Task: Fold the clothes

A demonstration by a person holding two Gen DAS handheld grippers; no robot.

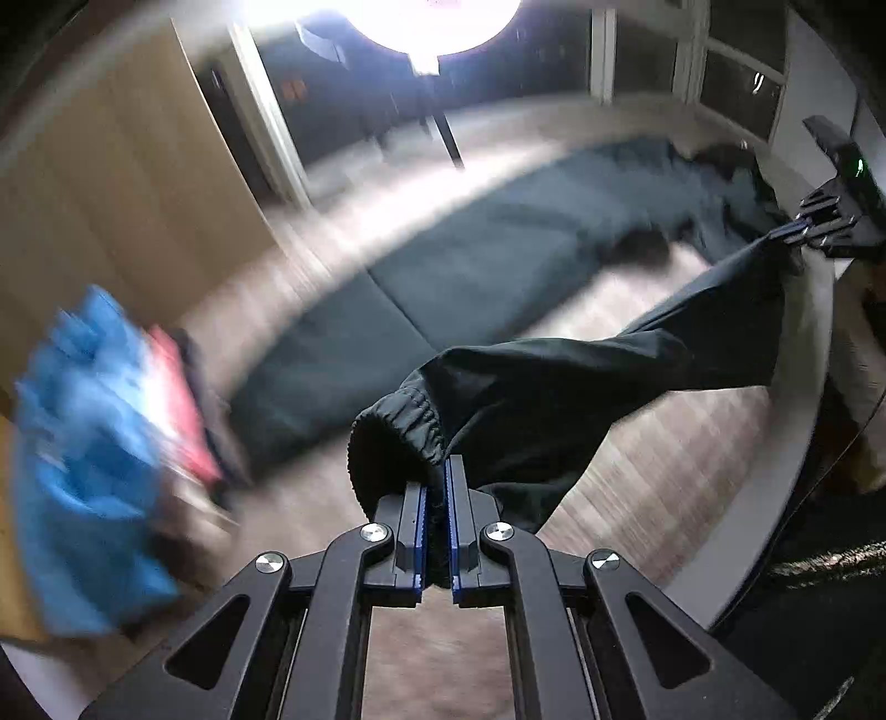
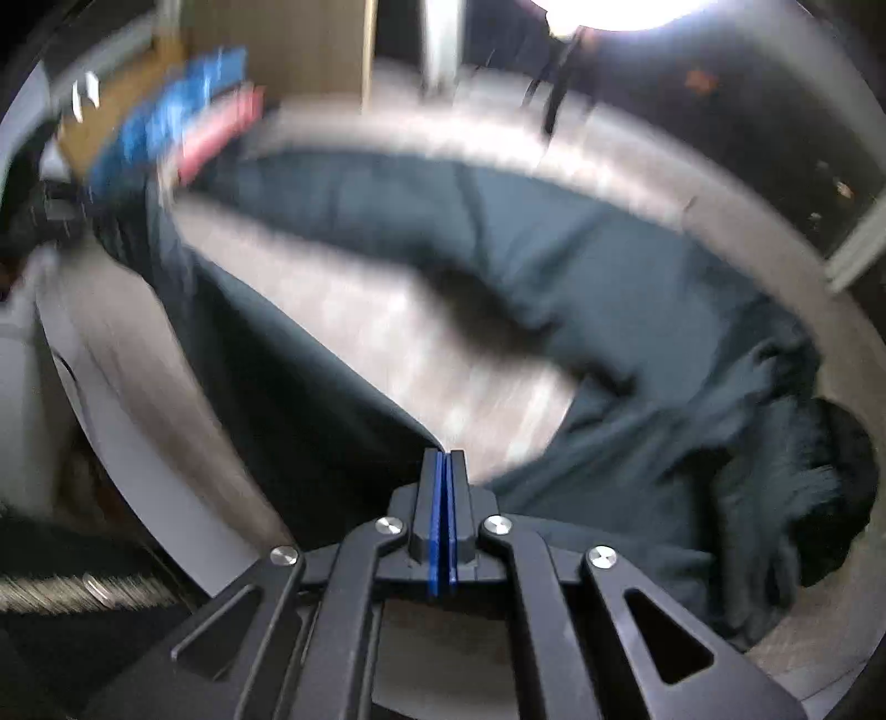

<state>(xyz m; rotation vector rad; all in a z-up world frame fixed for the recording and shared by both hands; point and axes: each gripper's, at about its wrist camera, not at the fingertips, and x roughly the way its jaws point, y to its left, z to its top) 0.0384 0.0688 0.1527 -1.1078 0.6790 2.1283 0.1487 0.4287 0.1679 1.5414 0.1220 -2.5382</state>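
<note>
Dark trousers (image 1: pixel 554 399) are half lifted off the round wood-grain table (image 1: pixel 692 487): one leg hangs stretched between the two claws, the other leg and the waist lie spread on the table top. The left gripper (image 1: pixel 437 471) is clamped on the elastic cuff (image 1: pixel 404 426), cloth bunched between its blue pads. The right gripper (image 2: pixel 444 462) is pinched tight on a thin fold of the same leg, further up toward the waist (its jaws show no gap at all).

Handling, as I judge it: light, limp woven fabric, slightly slick, no stiffness, so it sags and needs both ends held taut to fold clean. The cuff is a good hold, since the gathered elastic gives bulk; the thin fold on the right could slip out.

Hard to read: both views are smeared with motion blur. A blue and red pile (image 1: pixel 94 443) at the table edge is likely folded clothes, though I cannot be sure. The waistband end (image 2: pixel 803 498) is a dark crumple, its detail lost. The lamp glare (image 1: pixel 437 22) washes out the top.
</note>
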